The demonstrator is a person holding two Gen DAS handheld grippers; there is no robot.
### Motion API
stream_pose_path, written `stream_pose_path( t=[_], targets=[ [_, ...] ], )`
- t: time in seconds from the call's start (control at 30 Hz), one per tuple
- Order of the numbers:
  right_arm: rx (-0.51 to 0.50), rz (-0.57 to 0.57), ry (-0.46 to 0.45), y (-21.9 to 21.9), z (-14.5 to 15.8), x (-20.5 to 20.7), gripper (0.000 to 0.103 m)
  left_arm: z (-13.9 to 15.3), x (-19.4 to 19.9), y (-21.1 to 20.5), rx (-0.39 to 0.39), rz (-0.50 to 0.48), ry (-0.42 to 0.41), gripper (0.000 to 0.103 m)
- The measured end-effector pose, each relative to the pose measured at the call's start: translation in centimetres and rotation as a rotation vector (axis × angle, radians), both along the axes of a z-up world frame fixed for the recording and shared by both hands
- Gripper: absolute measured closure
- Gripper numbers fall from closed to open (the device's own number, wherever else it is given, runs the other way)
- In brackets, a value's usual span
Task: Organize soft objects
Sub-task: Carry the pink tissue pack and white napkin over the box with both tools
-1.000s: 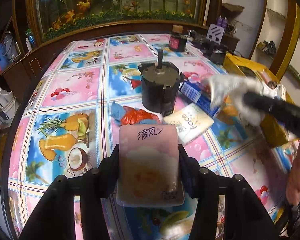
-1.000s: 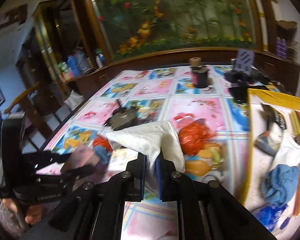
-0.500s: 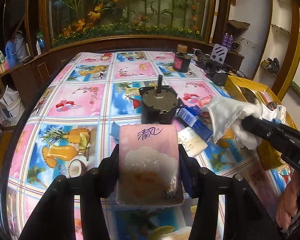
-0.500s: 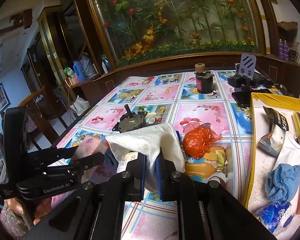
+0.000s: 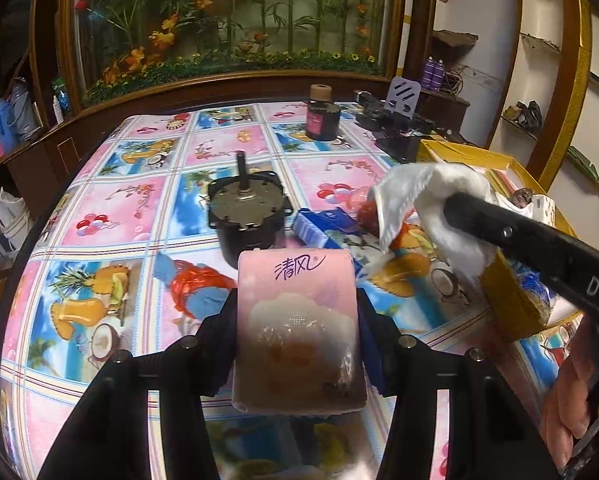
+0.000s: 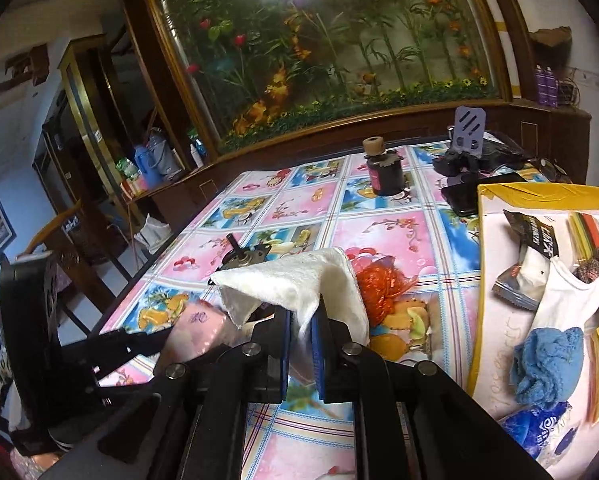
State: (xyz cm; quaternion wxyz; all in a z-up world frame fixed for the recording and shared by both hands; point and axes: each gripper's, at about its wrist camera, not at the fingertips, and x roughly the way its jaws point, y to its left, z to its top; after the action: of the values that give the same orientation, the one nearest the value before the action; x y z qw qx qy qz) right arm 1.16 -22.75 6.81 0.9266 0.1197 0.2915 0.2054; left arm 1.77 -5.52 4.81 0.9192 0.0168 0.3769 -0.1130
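The left claw (image 5: 297, 344) is clamped on a pink tissue pack (image 5: 299, 328), one finger on each long side, so the pack stands on end with its printed face up and clear of the worktop (image 5: 111, 216); held that way it looks ready to be carried off, not set down. The right claw (image 6: 302, 344) is pinched tight on a fold of a white cloth (image 6: 295, 280), which drapes over both fingertips and hangs free above the worktop. Both soft things are in the air, then, and I would judge that they are bound for the yellow box (image 6: 539, 194) on the right, where a blue cloth (image 6: 547, 364) and some packets already lie. Just beyond the tissue pack sits a dark motor (image 5: 245, 216) with its shaft up, and left of it a red and blue wrapper (image 5: 197, 288) lies flat. A blue packet (image 5: 319, 230) rests to the right of the motor, near an orange bag (image 6: 379, 280) that shows past the white cloth. At the far end stands a dark jar (image 5: 321, 118) beside some black gear. Compared with a second ago, both claws have come up and back: the motor now looks farther from the left claw and more of the far worktop shows. The white cloth, then a blur low over the worktop, now hangs steady and higher, nearer the box. Neither grip has changed.
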Motion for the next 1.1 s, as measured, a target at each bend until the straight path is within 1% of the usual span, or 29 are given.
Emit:
stream_pose_path(
  t=[0.23,0.43,0.67,0.93,1.1],
  targets=[
    [0.039,-0.065,-0.013,-2.4,0.6,-0.1,0.092,0.1,-0.4,-3.4,-0.008,-0.060,-0.004,0.051],
    [0.074,-0.139,-0.026,-5.6,1.0,-0.3,0.091,0.1,-0.5,-6.8,-0.024,-0.113,0.004,0.051],
    [0.110,-0.264,-0.047,-10.6,1.5,-0.7,0.091,0.6,-0.7,-11.2,-0.052,-0.183,-0.003,0.051],
    [0.186,-0.412,-0.043,-17.2,1.3,-1.9,0.091,1.0,-1.0,-17.0,-0.084,-0.266,0.000,0.051],
    [0.222,-0.542,-0.009,-20.7,0.5,-3.0,0.092,0.5,-1.2,-20.1,-0.093,-0.320,0.024,0.051]
  ],
)
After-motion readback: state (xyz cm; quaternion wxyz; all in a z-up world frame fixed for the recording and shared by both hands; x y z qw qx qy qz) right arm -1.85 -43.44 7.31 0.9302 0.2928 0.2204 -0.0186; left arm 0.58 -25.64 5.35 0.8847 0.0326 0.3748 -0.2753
